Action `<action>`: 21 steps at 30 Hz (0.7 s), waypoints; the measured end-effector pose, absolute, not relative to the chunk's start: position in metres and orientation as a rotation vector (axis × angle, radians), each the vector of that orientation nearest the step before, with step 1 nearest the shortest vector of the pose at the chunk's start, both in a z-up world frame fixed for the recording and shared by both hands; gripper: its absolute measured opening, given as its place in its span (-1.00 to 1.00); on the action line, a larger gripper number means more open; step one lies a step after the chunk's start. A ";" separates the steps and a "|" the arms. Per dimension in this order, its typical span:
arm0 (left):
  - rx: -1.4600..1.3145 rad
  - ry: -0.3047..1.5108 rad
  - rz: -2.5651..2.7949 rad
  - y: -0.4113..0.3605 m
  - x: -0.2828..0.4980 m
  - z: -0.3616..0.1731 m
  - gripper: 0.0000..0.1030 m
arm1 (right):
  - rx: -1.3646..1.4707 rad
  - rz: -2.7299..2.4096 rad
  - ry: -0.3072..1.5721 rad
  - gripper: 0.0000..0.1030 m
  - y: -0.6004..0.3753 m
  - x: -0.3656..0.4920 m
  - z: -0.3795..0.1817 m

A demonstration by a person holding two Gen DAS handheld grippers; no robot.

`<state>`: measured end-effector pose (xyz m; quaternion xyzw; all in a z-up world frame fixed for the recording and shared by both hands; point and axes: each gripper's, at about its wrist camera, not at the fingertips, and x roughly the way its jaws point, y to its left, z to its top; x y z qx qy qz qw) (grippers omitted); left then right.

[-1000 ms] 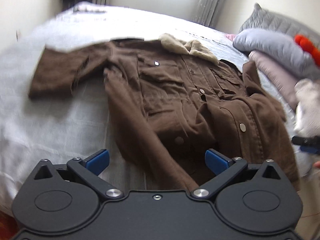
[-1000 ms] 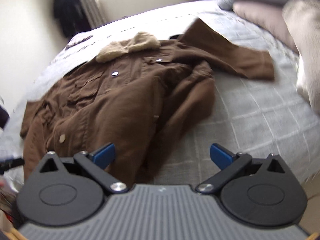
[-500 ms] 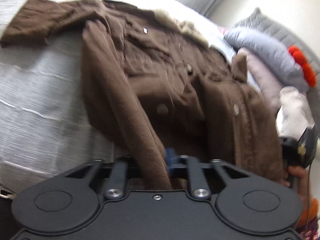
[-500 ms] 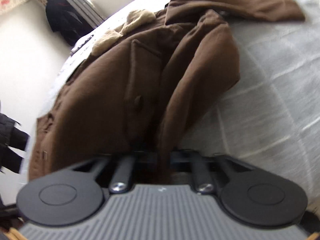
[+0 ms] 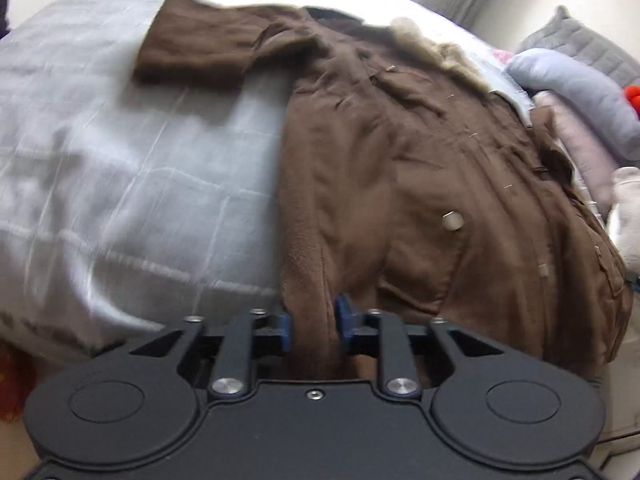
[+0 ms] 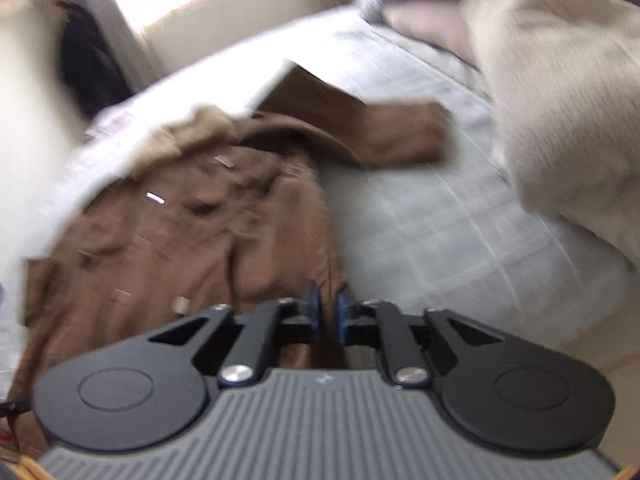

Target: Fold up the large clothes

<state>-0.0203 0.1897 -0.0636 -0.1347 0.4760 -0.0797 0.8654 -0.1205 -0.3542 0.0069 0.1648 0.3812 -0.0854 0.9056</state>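
1. The left gripper (image 5: 313, 322) is clenched on the hem of the brown coat (image 5: 420, 168) at its left corner, at the near edge of the bed (image 5: 120, 184); brown cloth is bunched between the blue pads (image 5: 285, 326).
2. The right gripper (image 6: 328, 314) is clenched on the hem of the same coat (image 6: 208, 232) at the other bottom corner, also at the near edge; only a thin strip of cloth is seen between its jaws.
3. The coat is laid front up across the bed, fleece collar (image 5: 436, 46) toward the far edge, one sleeve (image 5: 208, 48) spread out to the left and the other sleeve (image 6: 376, 128) spread to the right.
4. Risk: the thin right-side pinch is judged likely to slip if the heavy hem is lifted fast; the fold would then land skewed.
5. Risk: the spread sleeves are not yet tucked in, so they could be dragged or left sticking out once the hem is carried toward the collar.
6. Risk: uneven lift of the two corners would wrinkle the body panel; the buttons (image 5: 452, 222) could snag.
7. Nearby: pillows (image 5: 576, 92) are stacked at the right edge, just beside the coat, and a beige blanket (image 6: 560, 80) is piled close to the right sleeve; both crowd that side.
8. A dark garment (image 6: 86, 64) is hung by the window, well apart, no obstruction.
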 end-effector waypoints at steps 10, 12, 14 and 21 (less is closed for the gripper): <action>-0.235 0.898 -0.106 0.205 0.011 -0.052 0.45 | 0.229 -0.235 0.883 0.39 -0.337 -0.104 -0.039; -0.204 0.836 -0.045 0.216 0.021 -0.044 0.75 | 0.214 -0.252 0.884 0.41 -0.337 -0.102 -0.039; -0.150 0.778 0.027 0.224 0.036 -0.036 0.85 | 0.199 -0.263 0.864 0.44 -0.333 -0.102 -0.030; 0.019 0.679 0.047 0.220 0.114 -0.049 0.85 | 0.107 -0.224 0.793 0.69 -0.306 -0.083 0.002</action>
